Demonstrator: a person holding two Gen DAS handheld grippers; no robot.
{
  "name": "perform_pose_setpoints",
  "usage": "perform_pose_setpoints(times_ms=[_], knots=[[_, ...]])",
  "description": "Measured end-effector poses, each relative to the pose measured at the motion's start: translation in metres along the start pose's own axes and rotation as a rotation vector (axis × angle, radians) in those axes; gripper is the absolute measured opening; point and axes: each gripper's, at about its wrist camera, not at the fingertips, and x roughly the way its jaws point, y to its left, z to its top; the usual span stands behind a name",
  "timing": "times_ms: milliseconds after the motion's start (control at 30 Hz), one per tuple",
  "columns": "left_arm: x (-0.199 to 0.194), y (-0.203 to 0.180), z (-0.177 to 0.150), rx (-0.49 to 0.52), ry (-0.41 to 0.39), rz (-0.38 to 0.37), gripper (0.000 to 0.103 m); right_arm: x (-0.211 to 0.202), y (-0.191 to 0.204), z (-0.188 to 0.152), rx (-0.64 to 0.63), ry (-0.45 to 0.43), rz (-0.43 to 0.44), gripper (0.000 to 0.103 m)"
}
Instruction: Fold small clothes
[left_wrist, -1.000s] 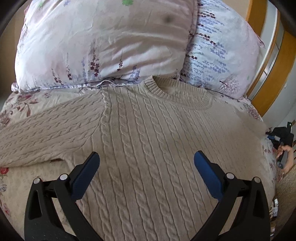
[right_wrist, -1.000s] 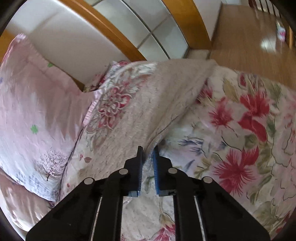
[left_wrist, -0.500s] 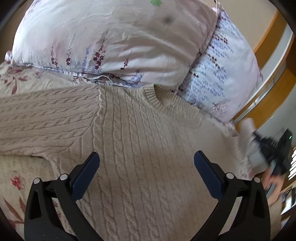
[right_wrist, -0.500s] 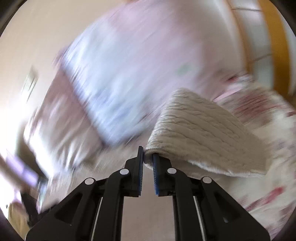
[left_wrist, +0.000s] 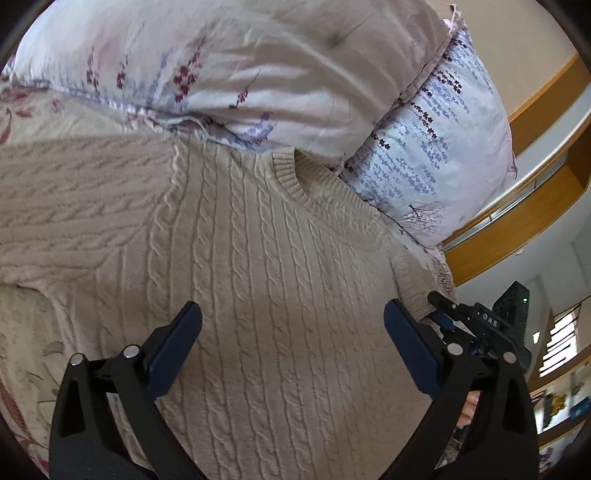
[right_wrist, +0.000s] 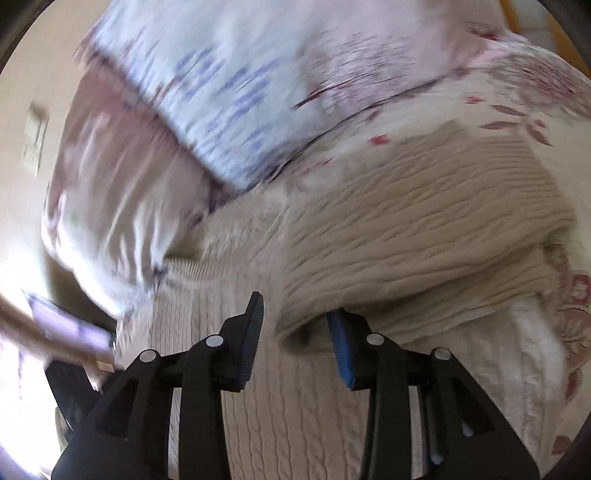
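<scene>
A cream cable-knit sweater (left_wrist: 266, 280) lies flat on the bed (right_wrist: 509, 88), one sleeve (right_wrist: 424, 229) folded across its body. Both jaws gape: right hand-held gripper (right_wrist: 295, 332) at the sleeve edge, left hand-held gripper (left_wrist: 291, 332) above the chest. Best smooth the fold next.

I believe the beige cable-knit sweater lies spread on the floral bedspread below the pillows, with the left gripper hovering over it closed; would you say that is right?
Not quite: in the left wrist view the left gripper is open, its blue pads wide apart above the beige cable-knit sweater. The rest holds: it lies on the floral bedspread below the pillows.
</scene>
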Motion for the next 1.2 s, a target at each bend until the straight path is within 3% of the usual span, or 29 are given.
perform_pose_setpoints(times_ms=[100,267,400,467,533,633,700,733,900,1000,1067,1200], knots=[[0.001,0.005,-0.002,-0.024,0.011,-0.007,0.096,-0.01,-0.021,0.007,0.106,-0.066,-0.057,0.037],[-0.002,0.01,-0.001,-0.055,0.014,-0.023,0.096,-0.025,-0.029,0.016,0.139,-0.17,-0.205,0.036],[-0.006,0.008,0.001,-0.049,0.004,-0.017,0.098,-0.027,0.004,0.027,-0.026,-0.278,-0.301,0.012],[-0.007,0.008,0.002,-0.05,0.001,-0.018,0.099,-0.021,0.031,0.024,-0.122,-0.282,-0.23,0.01],[-0.007,0.01,0.002,-0.076,-0.004,-0.035,0.099,-0.002,0.079,0.011,-0.294,-0.205,-0.064,0.01],[-0.006,0.015,0.002,-0.129,0.003,-0.066,0.098,0.037,0.13,-0.026,-0.502,0.015,0.073,0.015],[-0.005,0.017,0.002,-0.156,0.007,-0.079,0.098,0.055,0.143,-0.047,-0.558,0.113,0.079,0.045],[-0.005,0.018,0.002,-0.161,0.007,-0.079,0.098,0.059,0.14,-0.054,-0.555,0.137,0.088,0.055],[0.0,0.018,0.006,-0.183,0.009,-0.081,0.095,0.04,0.084,-0.055,-0.322,0.167,0.097,0.057],[0.007,0.02,0.011,-0.223,0.021,-0.105,0.083,0.016,0.021,-0.048,-0.061,0.148,0.087,0.057],[0.014,0.02,0.014,-0.249,0.039,-0.124,0.074,-0.001,-0.027,-0.042,0.132,0.074,0.083,0.057],[0.033,0.022,0.021,-0.265,0.076,-0.12,0.053,-0.03,-0.086,-0.033,0.335,-0.091,0.046,0.051]])
